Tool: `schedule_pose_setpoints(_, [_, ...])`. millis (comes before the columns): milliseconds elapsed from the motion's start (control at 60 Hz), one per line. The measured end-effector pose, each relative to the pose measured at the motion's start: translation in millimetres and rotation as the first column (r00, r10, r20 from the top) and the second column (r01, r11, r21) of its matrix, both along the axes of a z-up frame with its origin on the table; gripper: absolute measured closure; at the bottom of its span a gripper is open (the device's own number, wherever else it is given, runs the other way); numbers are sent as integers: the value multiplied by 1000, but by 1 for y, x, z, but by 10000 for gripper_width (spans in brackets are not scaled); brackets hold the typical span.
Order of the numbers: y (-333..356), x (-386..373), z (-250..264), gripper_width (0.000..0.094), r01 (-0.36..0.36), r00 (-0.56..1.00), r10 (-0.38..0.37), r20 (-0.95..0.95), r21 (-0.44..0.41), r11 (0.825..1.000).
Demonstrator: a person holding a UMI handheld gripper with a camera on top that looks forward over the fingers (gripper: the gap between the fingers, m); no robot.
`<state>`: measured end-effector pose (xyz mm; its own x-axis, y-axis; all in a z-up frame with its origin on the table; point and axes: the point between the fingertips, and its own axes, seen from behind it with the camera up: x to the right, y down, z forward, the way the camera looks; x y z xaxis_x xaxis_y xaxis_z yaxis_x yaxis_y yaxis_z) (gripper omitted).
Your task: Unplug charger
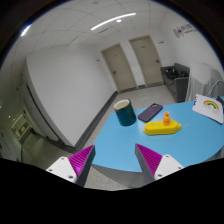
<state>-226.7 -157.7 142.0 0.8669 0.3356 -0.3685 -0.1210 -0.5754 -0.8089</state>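
My gripper (116,158) is open and empty, its two magenta pads spread wide apart. It hovers over the near corner of a blue table (125,145). No charger, cable or socket shows in this view. Beyond the fingers, a dark teal mug (124,112), a dark phone (151,112) lying flat and a yellow toy boat (162,124) sit on the table.
A white card with a rainbow picture (209,106) lies at the table's far right. Grey floor lies below the table's edge. White walls and two closed doors (131,64) stand behind. A dark cabinet (178,82) stands at the far right wall.
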Motion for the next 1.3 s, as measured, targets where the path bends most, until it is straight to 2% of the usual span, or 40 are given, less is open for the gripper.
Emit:
schedule_pose_setpoints(50, [10, 13, -3, 106, 42, 999, -42, 33, 8, 999])
schedule_pose_setpoints(100, [52, 29, -19, 109, 86, 994, -88, 66, 19, 996])
schedule_pose_setpoints(167, [84, 56, -29, 115, 169, 980, -171, 99, 37, 985])
schedule_pose_setpoints(217, [114, 79, -39, 119, 244, 962, -249, 109, 52, 968])
schedule_pose_setpoints(283, [143, 114, -42, 120, 342, 928, -350, 128, 82, 936])
schedule_pose_setpoints(333, [169, 135, -62, 118, 382, 905, -390, 172, 79, 921])
schedule_pose_setpoints(467, [211, 163, -96, 136, 418, 857, -436, 274, 123, 900])
schedule_pose_setpoints(517, [220, 159, -105, 182, 405, 867, -420, 267, 114, 907])
schedule_pose_setpoints(600, [236, 155, -115, 334, 387, 876, -402, 267, 112, 915])
schedule_pose_setpoints(617, [240, 154, -118, 319, 388, 872, -405, 277, 115, 914])
schedule_pose_setpoints(633, [241, 157, -117, 429, 391, 865, -411, 286, 127, 911])
schedule_pose_setpoints(650, [242, 160, -118, 483, 395, 858, -418, 300, 135, 909])
schedule_pose_setpoints(667, [243, 163, -118, 479, 400, 851, -425, 308, 142, 905])
schedule_pose_setpoints(683, [244, 163, -119, 595, 402, 851, -425, 309, 140, 905])
schedule_pose_setpoints(717, [245, 157, -119, 645, 395, 863, -417, 285, 134, 909])
schedule_pose_setpoints(733, [245, 156, -118, 723, 394, 866, -415, 278, 132, 910])
schedule_pose_setpoints(767, [246, 157, -120, 738, 401, 859, -424, 288, 140, 905])
schedule_pose_setpoints(867, [249, 157, -118, 877, 399, 842, -436, 317, 178, 900])
schedule_pose_setpoints(967, [247, 157, -114, 886, 414, 836, -441, 327, 150, 898])
schedule_pose_setpoints(983, [247, 158, -100, 886, 418, 835, -453, 312, 173, 892])
schedule_pose_setpoints(1067, [250, 171, 2, 887, 415, 821, -516, 243, 365, 833])
schedule_pose_setpoints(1117, [242, 181, 51, 886, 424, 801, -551, 235, 427, 799])
schedule_pose_setpoints(1167, [244, 205, 82, 887, 431, 790, -570, 228, 454, 780])
schedule_pose_setpoints(1217, [240, 226, 93, 886, 433, 773, -580, 258, 454, 779])
schedule_pose_setpoints(1267, [231, 240, 85, 888, 435, 759, -576, 305, 421, 796])
schedule_pose_setpoints(1300, [228, 252, 69, 887, 437, 751, -559, 352, 371, 819])
